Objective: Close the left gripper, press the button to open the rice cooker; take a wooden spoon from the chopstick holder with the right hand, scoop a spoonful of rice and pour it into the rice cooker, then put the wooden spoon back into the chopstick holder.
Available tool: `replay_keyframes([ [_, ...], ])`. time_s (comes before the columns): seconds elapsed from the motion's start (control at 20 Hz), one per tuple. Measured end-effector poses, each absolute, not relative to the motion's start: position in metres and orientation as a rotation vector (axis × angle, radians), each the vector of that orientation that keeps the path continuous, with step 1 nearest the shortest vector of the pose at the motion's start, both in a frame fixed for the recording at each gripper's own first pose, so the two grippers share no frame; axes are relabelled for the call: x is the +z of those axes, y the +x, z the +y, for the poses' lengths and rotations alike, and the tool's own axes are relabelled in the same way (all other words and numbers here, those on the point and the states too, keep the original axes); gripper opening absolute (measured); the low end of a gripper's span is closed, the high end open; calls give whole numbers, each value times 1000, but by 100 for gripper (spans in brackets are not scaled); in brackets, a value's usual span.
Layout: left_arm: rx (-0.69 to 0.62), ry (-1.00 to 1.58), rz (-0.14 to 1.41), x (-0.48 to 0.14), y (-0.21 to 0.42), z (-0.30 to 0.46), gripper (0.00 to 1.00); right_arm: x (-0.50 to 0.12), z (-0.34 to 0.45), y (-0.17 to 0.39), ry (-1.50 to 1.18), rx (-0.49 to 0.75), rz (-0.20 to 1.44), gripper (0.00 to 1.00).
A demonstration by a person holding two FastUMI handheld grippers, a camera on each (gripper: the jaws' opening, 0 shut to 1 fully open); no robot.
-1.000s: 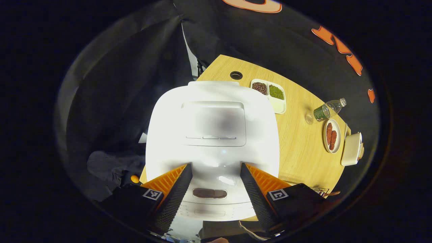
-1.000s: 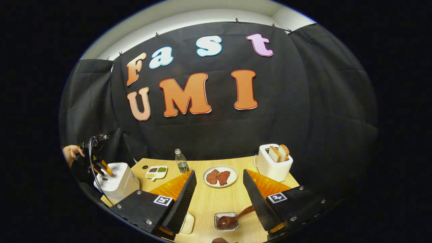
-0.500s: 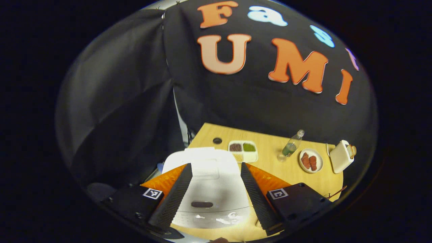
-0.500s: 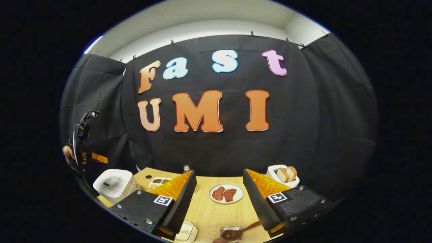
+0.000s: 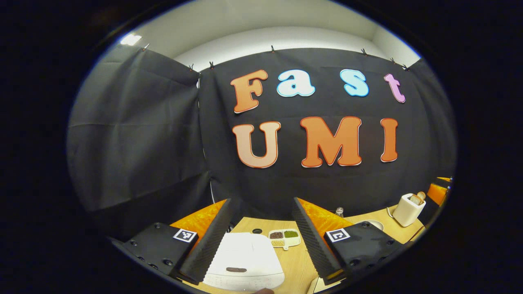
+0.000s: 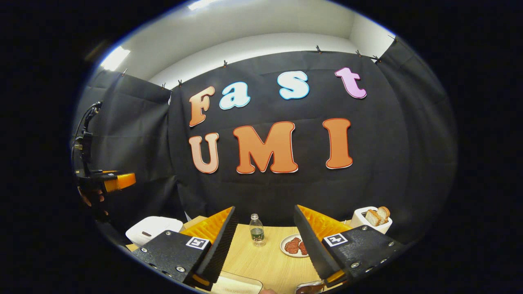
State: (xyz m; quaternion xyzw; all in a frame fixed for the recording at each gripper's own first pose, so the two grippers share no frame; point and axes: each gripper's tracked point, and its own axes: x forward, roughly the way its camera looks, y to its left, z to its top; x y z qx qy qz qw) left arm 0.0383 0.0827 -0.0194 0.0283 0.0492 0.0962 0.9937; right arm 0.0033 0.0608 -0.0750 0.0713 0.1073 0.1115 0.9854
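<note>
Although both hand-held grippers hang wide and empty above the table (image 6: 261,261), nothing looks done: the rice cooker (image 5: 244,261) at the table's left edge sits lid down under the left hand-held gripper (image 5: 261,234); right hand-held gripper (image 6: 263,241) holds no spoon.

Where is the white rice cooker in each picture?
Left gripper view: the rice cooker sits at the bottom middle, between that gripper's two tongs, lid closed.
Right gripper view: it is low on the left, just behind the left-hand tong.
Shared landmark: the white toaster holding bread stands on the table's right side in both views.
</note>
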Motion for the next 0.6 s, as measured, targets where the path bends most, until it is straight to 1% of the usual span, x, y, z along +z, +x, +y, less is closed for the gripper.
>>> replay_keyframes([
  [0.25,151,106,-47,11,22,60,99,-49,61,3,93,176,119,87],
  [0.45,69,92,-163,27,13,28,99,-46,75,1,64,205,106,87],
  [0.6,59,129,-164,21,11,21,100,-47,78,-3,49,217,112,87],
])
